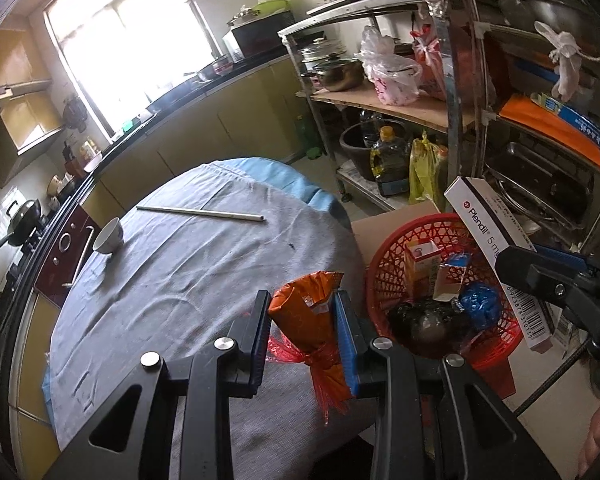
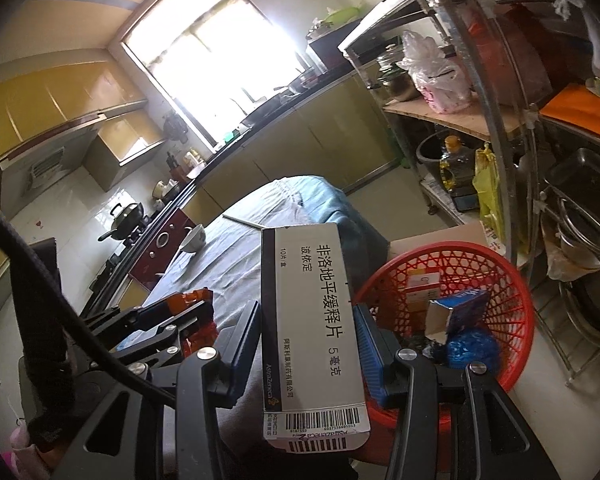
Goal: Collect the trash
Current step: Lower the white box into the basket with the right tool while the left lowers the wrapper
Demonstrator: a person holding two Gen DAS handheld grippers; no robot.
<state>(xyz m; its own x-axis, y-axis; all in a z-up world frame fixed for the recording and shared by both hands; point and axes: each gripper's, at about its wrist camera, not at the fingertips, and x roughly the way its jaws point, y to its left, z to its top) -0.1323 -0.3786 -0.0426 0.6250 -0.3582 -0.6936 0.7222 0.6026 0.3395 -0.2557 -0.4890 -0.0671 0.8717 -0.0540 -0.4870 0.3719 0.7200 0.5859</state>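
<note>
My left gripper (image 1: 305, 338) is shut on an orange snack wrapper (image 1: 312, 320) with a crinkled red end, held above the grey tablecloth (image 1: 172, 280) near the table's right edge. My right gripper (image 2: 309, 354) is shut on a white medicine box (image 2: 310, 320) with a barcode; in the left wrist view that medicine box (image 1: 496, 256) hangs over the basket's right side. The red plastic basket (image 1: 384, 272) stands just right of the table and holds small cartons, a blue crumpled wrapper (image 1: 480, 306) and a dark lump. In the right wrist view the red basket (image 2: 516, 320) lies right of the box.
A white bowl (image 1: 109, 235) and a pair of chopsticks (image 1: 200, 213) lie on the table. A cardboard box (image 1: 392, 220) sits behind the basket. A metal shelf rack (image 1: 452, 128) with pots, bags and an oil bottle stands to the right. A kitchen counter and a stove with a wok (image 1: 22, 220) line the left.
</note>
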